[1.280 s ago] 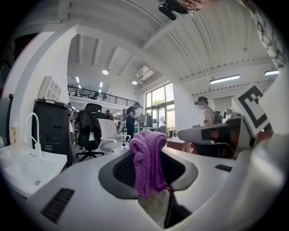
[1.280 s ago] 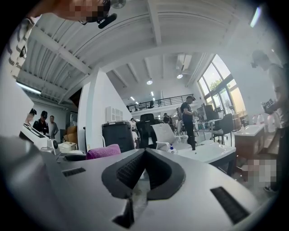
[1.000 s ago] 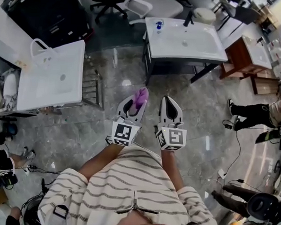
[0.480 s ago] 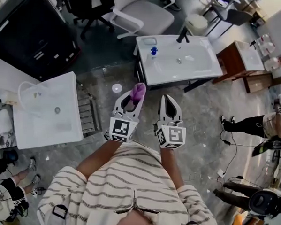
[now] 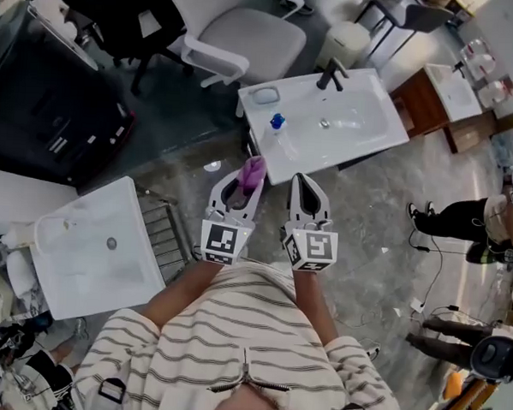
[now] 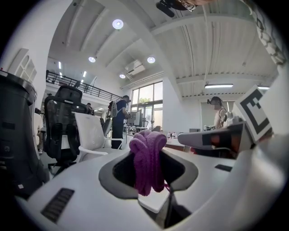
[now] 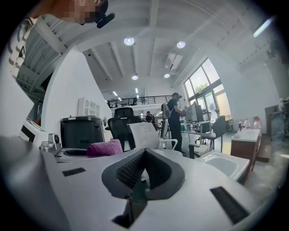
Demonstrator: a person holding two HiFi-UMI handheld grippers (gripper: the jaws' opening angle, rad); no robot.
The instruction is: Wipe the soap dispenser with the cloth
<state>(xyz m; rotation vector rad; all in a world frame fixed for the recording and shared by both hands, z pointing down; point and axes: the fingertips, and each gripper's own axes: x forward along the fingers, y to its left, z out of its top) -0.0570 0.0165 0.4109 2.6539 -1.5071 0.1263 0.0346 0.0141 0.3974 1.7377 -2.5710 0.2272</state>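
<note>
My left gripper [image 5: 247,179] is shut on a bunched purple cloth [image 5: 253,171], which sticks out past its tips; in the left gripper view the cloth [image 6: 148,160] hangs between the jaws. Beside it, my right gripper [image 5: 302,183] is shut with nothing in it, its ribbed pads meeting in the right gripper view [image 7: 143,153]. Both are held level at waist height above the floor. Ahead stands a white washbasin [image 5: 372,129] with a small clear soap dispenser with a blue pump [image 5: 277,124] on its left corner and a dark tap [image 5: 332,74] at the back.
A second white basin [image 5: 90,268] stands at the left on a metal rack. A white office chair [image 5: 240,36] and a black chair [image 5: 121,13] stand behind the basin. Wooden cabinets [image 5: 438,98] are at the right. Another person's legs [image 5: 449,220] and cables lie on the floor at right.
Both grippers have travelled forward together toward the basin with the dispenser, which now lies nearer in the head view. The left still holds the cloth; the right stays shut.
</note>
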